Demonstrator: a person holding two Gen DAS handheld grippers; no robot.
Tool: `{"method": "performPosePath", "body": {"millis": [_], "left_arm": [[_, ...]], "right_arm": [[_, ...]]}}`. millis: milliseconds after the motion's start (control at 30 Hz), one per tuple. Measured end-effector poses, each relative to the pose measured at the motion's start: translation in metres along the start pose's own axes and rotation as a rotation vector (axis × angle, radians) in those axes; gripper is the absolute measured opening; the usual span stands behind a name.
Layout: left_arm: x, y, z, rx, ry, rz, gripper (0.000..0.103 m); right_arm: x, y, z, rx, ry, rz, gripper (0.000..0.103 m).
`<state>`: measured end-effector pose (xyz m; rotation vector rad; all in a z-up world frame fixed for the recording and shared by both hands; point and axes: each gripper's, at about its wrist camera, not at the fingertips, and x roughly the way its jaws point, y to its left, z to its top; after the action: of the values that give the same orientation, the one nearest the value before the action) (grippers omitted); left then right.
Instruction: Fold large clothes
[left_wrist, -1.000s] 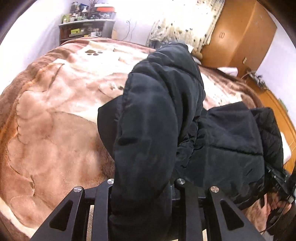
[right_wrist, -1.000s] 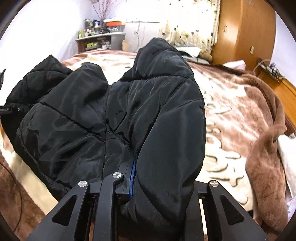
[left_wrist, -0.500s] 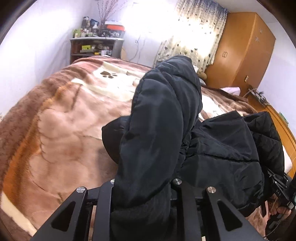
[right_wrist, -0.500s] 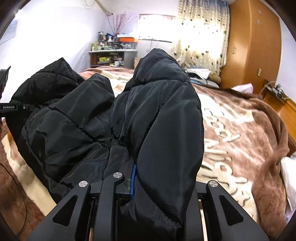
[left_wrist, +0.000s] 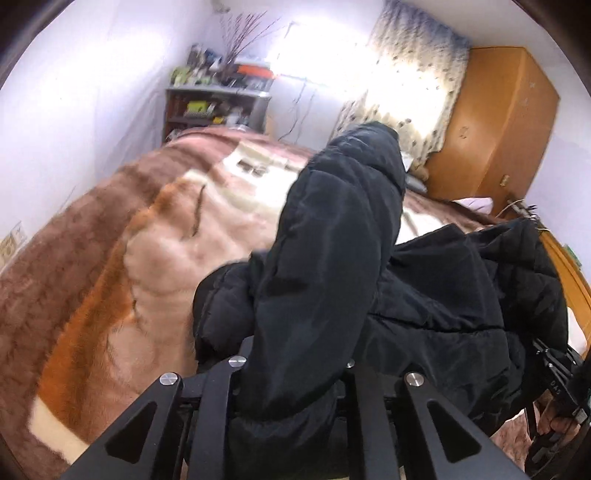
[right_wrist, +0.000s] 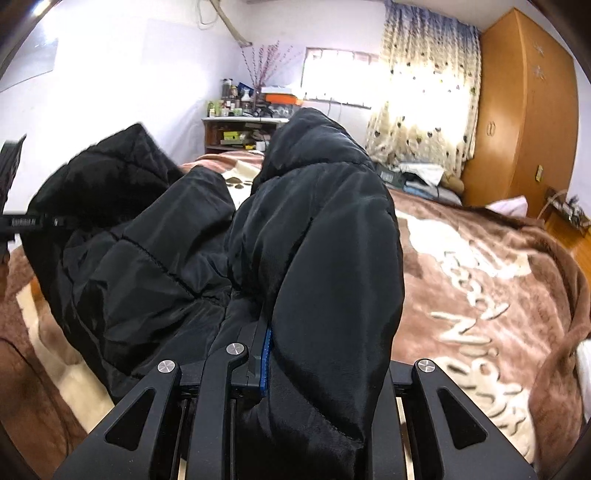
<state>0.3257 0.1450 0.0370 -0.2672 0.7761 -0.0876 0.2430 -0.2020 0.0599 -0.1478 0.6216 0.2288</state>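
Note:
A black puffer jacket hangs between both grippers above the bed. My left gripper is shut on a thick fold of it, which bulges up between the fingers. My right gripper is shut on another fold of the jacket, with one blue-padded finger showing. The rest of the jacket sags to the left in the right wrist view and to the right in the left wrist view. Each gripper shows at the edge of the other view, the right one and the left one.
A brown and cream plush blanket covers the bed. A cluttered shelf stands at the far wall beside a curtained window. An orange wooden wardrobe stands at the right. Clothes lie piled by the pillows.
Both grippers have risen and tilted upward with the jacket, so more of the far wall and window shows. The grips have not changed.

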Motion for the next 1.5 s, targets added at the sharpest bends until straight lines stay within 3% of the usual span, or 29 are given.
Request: {"method": "performPosePath", "body": {"millis": [300, 567, 633, 800, 900, 967, 1067, 1133, 1200, 1300, 1433, 1500], "left_arm": [[0.044, 0.037, -0.029, -0.084, 0.11, 0.021, 0.017], [0.065, 0.051, -0.039, -0.068, 0.161, 0.022, 0.033], [0.072, 0.053, -0.04, -0.064, 0.184, 0.028, 0.044], [0.078, 0.056, -0.042, -0.064, 0.205, 0.021, 0.05], [0.082, 0.056, -0.042, -0.048, 0.211, 0.068, 0.066], [0.083, 0.057, -0.043, -0.061, 0.22, 0.082, 0.069], [0.078, 0.059, -0.043, -0.08, 0.225, 0.09, 0.072], [0.071, 0.06, -0.044, -0.082, 0.225, 0.138, 0.083], [0.063, 0.059, -0.045, -0.074, 0.21, 0.152, 0.085], [0.046, 0.059, -0.047, -0.091, 0.203, 0.126, 0.085], [0.019, 0.055, -0.049, -0.075, 0.17, 0.17, 0.088], [0.005, 0.05, -0.052, -0.074, 0.162, 0.143, 0.088]], "right_arm": [[0.02, -0.001, -0.032, 0.016, 0.102, -0.033, 0.022], [0.042, -0.019, -0.063, 0.099, 0.187, -0.055, 0.027], [0.047, -0.026, -0.067, 0.138, 0.208, -0.054, 0.031], [0.055, -0.029, -0.073, 0.163, 0.238, -0.056, 0.039], [0.059, -0.033, -0.073, 0.176, 0.257, -0.053, 0.042], [0.063, -0.035, -0.073, 0.182, 0.284, -0.051, 0.046], [0.061, -0.04, -0.073, 0.223, 0.3, -0.044, 0.052], [0.055, -0.039, -0.075, 0.246, 0.302, -0.05, 0.057], [0.047, -0.039, -0.074, 0.246, 0.295, -0.073, 0.061], [0.03, -0.036, -0.07, 0.226, 0.248, -0.118, 0.079], [0.007, -0.044, -0.063, 0.261, 0.221, -0.135, 0.08], [-0.008, -0.043, -0.058, 0.259, 0.198, -0.142, 0.08]]}}
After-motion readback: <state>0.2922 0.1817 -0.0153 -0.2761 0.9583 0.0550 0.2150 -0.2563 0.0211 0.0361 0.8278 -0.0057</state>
